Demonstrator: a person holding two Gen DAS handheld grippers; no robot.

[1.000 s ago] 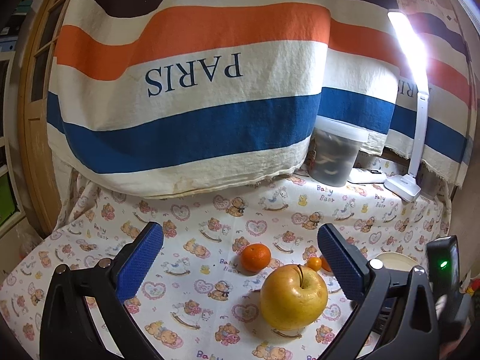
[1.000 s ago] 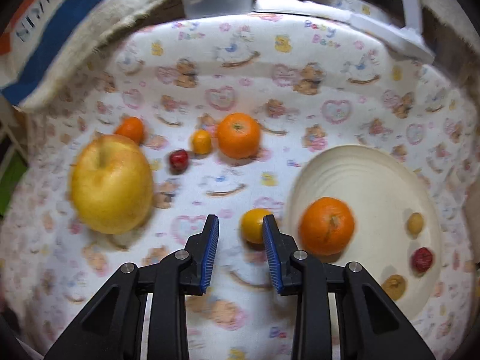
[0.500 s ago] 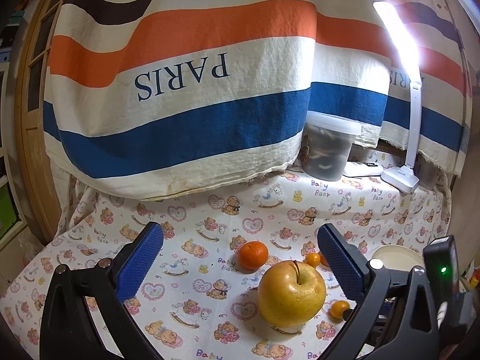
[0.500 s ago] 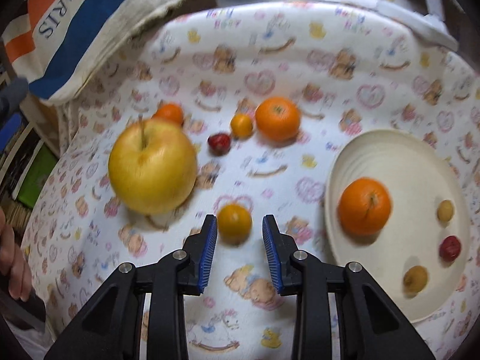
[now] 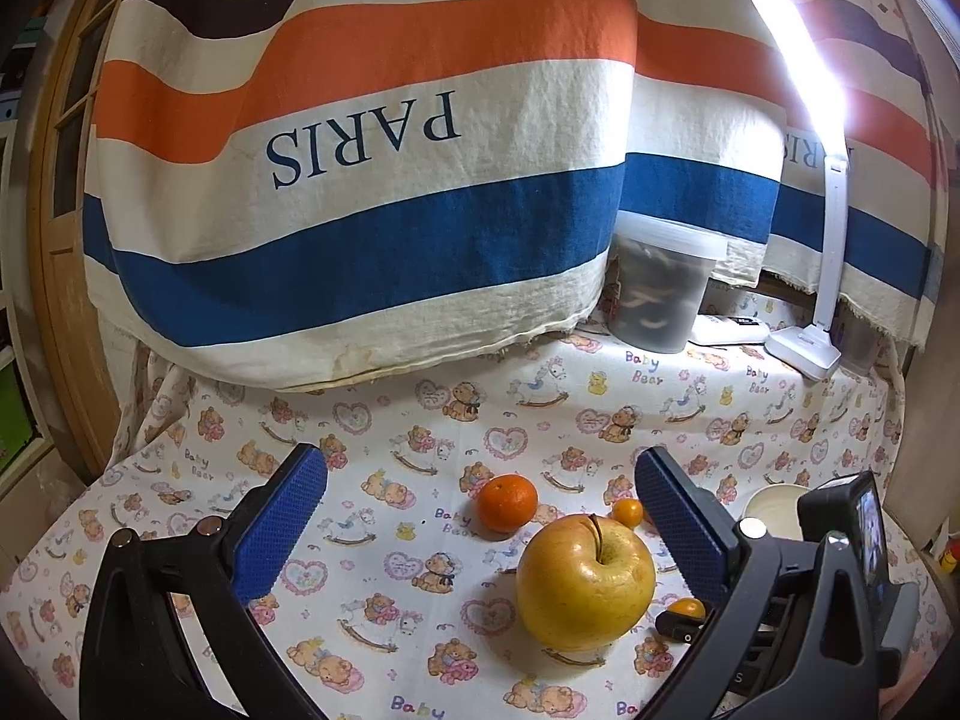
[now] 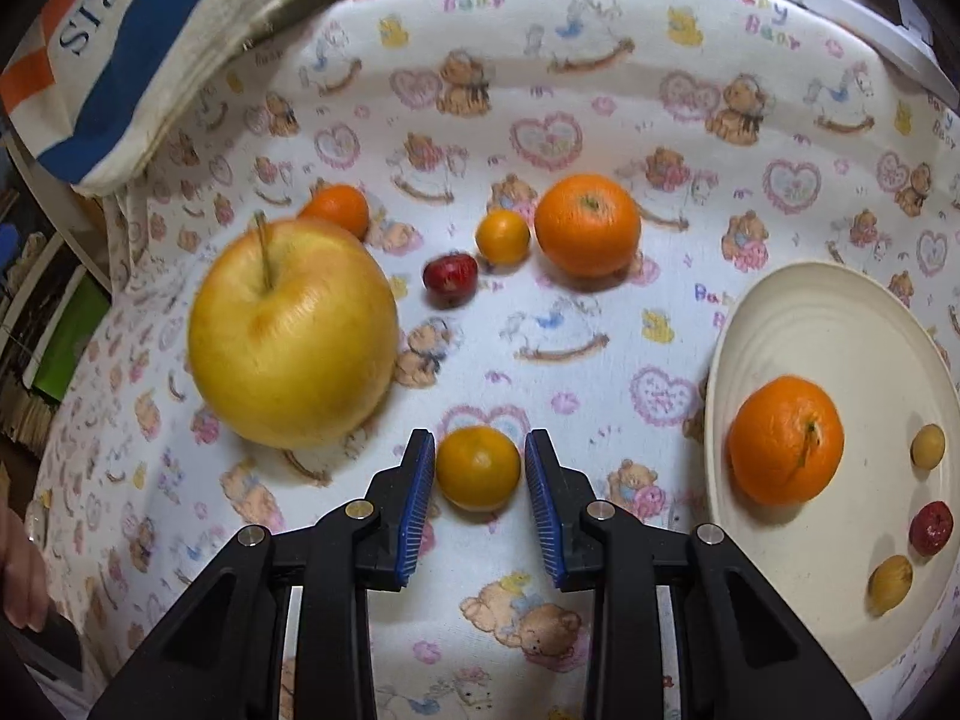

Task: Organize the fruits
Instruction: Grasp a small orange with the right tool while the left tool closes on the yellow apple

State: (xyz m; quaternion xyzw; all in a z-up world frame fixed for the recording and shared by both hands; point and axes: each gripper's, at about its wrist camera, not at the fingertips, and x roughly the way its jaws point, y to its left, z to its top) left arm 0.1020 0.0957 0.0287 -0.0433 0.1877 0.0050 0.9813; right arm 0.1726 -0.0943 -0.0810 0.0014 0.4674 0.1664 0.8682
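My right gripper is open, its blue pads on either side of a small yellow-orange citrus on the cloth, with a slight gap each side. A big yellow apple lies to its left; a small orange, a red fruit, a tiny orange fruit and a tangerine lie beyond. The cream plate at right holds an orange and three small fruits. My left gripper is open and empty, held above the cloth, with the apple ahead of its right finger.
A striped PARIS cloth hangs at the back. A lidded plastic tub and a white desk lamp stand at the back right. The table's left edge drops off near shelves. The right gripper's body shows low right in the left wrist view.
My right gripper moved left and forward until its pads came around the small citrus. The left gripper shifted slightly; the apple now sits nearer its right finger.
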